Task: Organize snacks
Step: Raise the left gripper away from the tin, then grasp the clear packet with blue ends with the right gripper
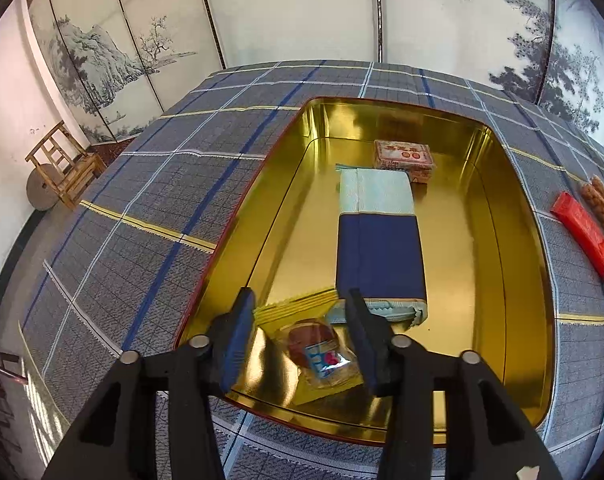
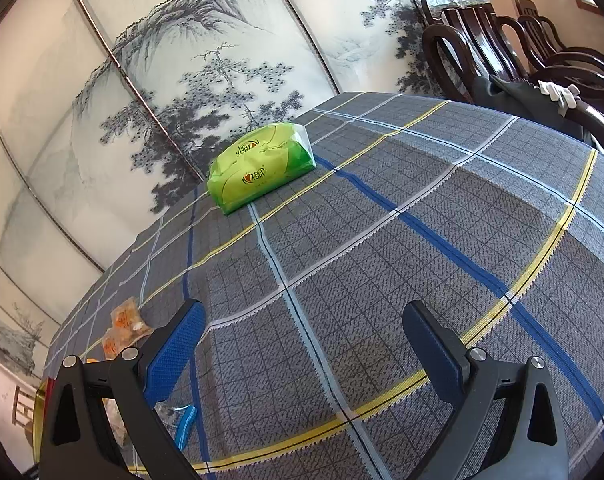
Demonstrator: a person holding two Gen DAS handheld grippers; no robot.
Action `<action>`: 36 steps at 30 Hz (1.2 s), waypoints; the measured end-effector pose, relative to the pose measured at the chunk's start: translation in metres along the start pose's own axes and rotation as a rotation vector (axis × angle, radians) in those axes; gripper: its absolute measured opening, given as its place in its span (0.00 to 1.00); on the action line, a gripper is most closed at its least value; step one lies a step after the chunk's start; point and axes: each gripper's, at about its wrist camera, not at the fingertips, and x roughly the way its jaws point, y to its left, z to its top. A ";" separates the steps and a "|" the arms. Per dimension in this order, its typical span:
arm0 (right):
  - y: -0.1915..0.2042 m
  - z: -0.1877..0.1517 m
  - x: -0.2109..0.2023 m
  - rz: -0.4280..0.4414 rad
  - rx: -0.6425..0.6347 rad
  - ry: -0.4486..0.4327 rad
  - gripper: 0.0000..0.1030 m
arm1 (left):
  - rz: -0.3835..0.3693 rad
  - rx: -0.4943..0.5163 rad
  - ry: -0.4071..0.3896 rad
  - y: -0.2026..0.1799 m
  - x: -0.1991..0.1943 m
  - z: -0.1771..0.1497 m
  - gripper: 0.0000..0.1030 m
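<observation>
The left gripper [image 1: 302, 320] tilts steeply into the gold tin [image 1: 514, 240], jaws parted around a clear-wrapped snack [image 1: 322, 354]; the right gripper [image 2: 306, 344] hovers wide, empty.

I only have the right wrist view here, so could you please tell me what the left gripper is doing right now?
Observer: The left gripper is open above the near end of a gold tin, with a small yellow snack packet lying between its fingers, not pinched.
Operator: Thank you. Is anything else already in the tin?
Observer: Yes, a long blue and pale green packet lies along the middle of the tin floor.
Operator: Anything beyond that one?
Observer: A small reddish-brown box sits at the far end, just behind the long packet.
</observation>
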 end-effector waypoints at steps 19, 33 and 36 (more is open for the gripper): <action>0.078 -0.055 -0.024 -0.001 -0.469 0.086 0.96 | -0.231 0.011 -0.450 0.003 -0.133 -0.039 0.99; 0.131 -0.082 -0.012 0.042 -0.725 0.188 0.96 | -0.271 -0.025 -0.300 0.017 -0.110 -0.121 0.99; 0.138 -0.087 0.002 0.040 -0.781 0.222 0.94 | -0.297 -0.032 -0.290 0.014 -0.112 -0.127 0.99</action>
